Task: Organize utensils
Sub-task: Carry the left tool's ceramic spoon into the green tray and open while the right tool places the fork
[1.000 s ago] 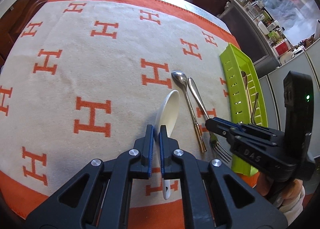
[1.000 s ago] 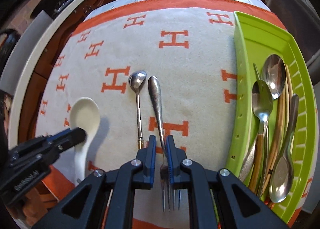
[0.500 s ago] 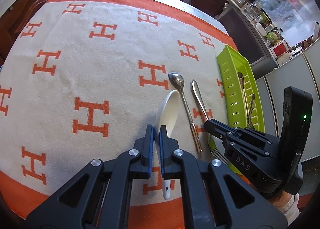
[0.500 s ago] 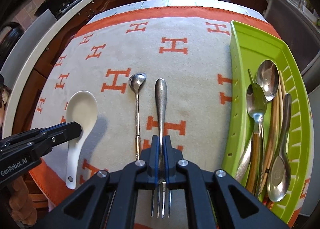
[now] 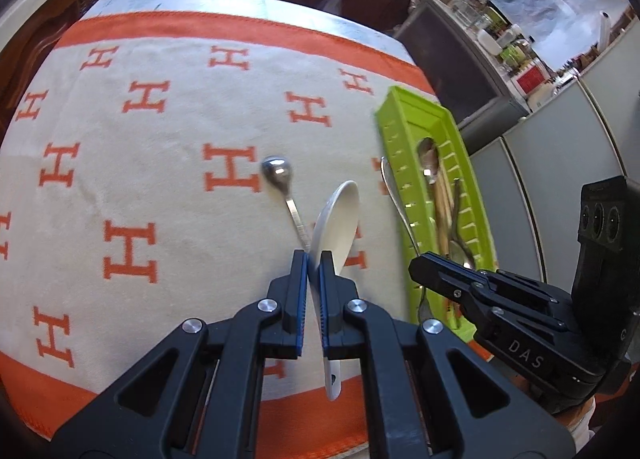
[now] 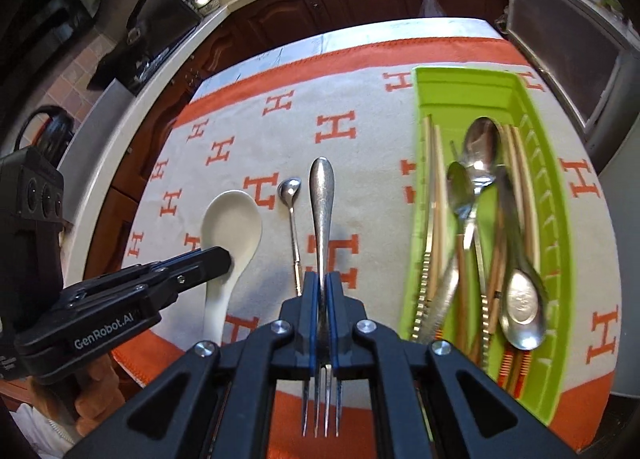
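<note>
We have the left gripper (image 5: 313, 259) pinched tight on the neck of the white ceramic spoon (image 5: 335, 219), whose bowl points away from us and tilts on edge above the orange-and-cream cloth (image 5: 160, 187), its handle tip poking out below the jaws. Our right gripper (image 6: 323, 279) is clamped on the steel fork (image 6: 322, 203), handle pointing forward and the tines sticking back beneath the jaws. Both pairs of jaws are nearly closed, with only the utensil between the blue pads. A small metal teaspoon (image 6: 290, 189) lies on the cloth between the two held pieces. Just to the right sits the green tray (image 6: 536, 163), lengthwise on the cloth, holding several metal spoons (image 6: 482, 147) and wooden-handled pieces piled together; the blur there keeps us from sorting them out
</note>
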`<state>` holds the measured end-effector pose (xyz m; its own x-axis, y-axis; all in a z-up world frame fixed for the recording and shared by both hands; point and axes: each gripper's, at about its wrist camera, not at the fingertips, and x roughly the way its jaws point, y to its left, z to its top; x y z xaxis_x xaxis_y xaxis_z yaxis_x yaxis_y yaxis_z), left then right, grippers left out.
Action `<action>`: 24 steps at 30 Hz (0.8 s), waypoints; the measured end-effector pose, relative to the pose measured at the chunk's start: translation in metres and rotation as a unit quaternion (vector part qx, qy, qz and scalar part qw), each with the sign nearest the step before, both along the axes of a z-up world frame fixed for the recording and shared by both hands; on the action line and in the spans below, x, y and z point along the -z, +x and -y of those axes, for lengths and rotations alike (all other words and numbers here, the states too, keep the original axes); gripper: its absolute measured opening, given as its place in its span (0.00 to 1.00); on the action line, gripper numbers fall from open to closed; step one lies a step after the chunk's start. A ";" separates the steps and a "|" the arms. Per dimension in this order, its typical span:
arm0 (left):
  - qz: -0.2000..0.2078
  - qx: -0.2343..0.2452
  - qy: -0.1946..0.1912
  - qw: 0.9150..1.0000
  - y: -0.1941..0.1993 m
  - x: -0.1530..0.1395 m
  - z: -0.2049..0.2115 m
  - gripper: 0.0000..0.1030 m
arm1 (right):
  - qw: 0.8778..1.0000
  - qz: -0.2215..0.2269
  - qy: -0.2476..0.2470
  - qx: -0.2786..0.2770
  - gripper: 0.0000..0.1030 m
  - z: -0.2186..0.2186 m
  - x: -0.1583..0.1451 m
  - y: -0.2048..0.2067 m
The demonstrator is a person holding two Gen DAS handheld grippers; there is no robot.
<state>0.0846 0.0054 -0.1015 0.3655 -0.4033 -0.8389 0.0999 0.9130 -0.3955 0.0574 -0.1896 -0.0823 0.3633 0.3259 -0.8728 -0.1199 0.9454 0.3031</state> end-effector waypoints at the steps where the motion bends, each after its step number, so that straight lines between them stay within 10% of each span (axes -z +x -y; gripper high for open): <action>1: 0.003 0.007 -0.001 1.000 0.001 -0.004 0.007 0.03 | 1.000 0.003 0.001 0.005 0.04 0.005 -0.003 -0.001; 24: -0.024 0.078 0.037 0.996 0.033 0.003 0.151 0.04 | 0.992 -0.001 -0.013 0.129 0.05 0.117 0.012 -0.004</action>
<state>0.1171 -0.1458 -0.1045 0.2614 -0.3892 -0.8833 0.2250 0.9145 -0.3364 0.0535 -0.3067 -0.0941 0.4294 0.1997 -0.8808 0.1277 0.9520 0.2781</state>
